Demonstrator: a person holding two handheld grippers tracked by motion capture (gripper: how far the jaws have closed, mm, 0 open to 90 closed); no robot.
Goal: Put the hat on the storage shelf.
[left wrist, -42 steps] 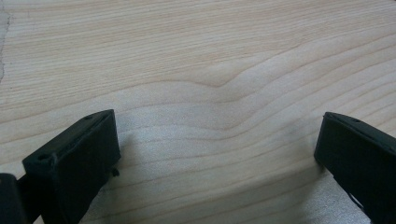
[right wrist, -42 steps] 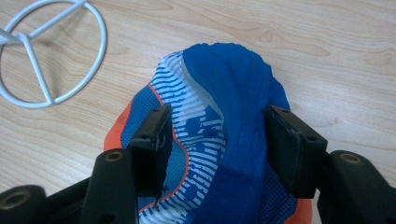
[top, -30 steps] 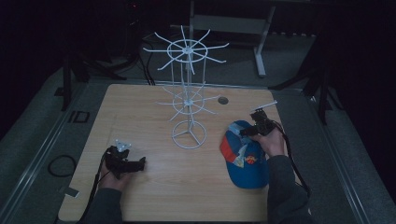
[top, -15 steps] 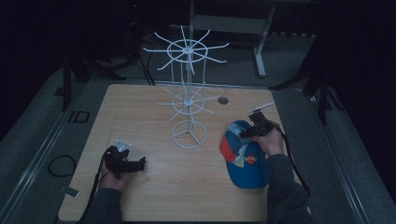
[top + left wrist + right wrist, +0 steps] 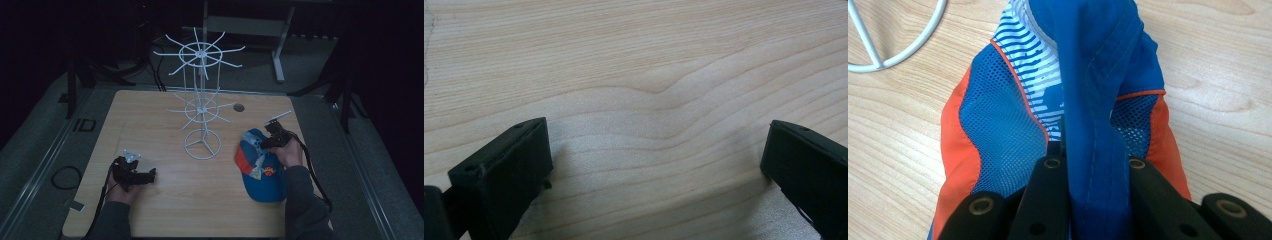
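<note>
A blue and orange mesh cap [image 5: 260,172] lies on the wooden table [image 5: 165,120] at the right, near the front. My right gripper [image 5: 268,142] sits at the cap's far end. In the right gripper view its jaws have just been closing and now pinch a raised fold of the cap's [image 5: 998,120] blue fabric; the right gripper [image 5: 1092,167] is shut on it. My left gripper [image 5: 149,175] rests low over the table at the front left. In its own view the left gripper [image 5: 656,155] stands wide open over bare wood.
A white wire display rack [image 5: 201,107] with two tiers of radiating hooks stands mid-table; its ring base [image 5: 878,45] lies just left of the cap. A small round hole [image 5: 239,107] is in the tabletop behind it. Dark floor surrounds the table.
The right gripper's jaws have drawn together on the cap's far end. Both hands stay where they were and the cap has not shifted.
</note>
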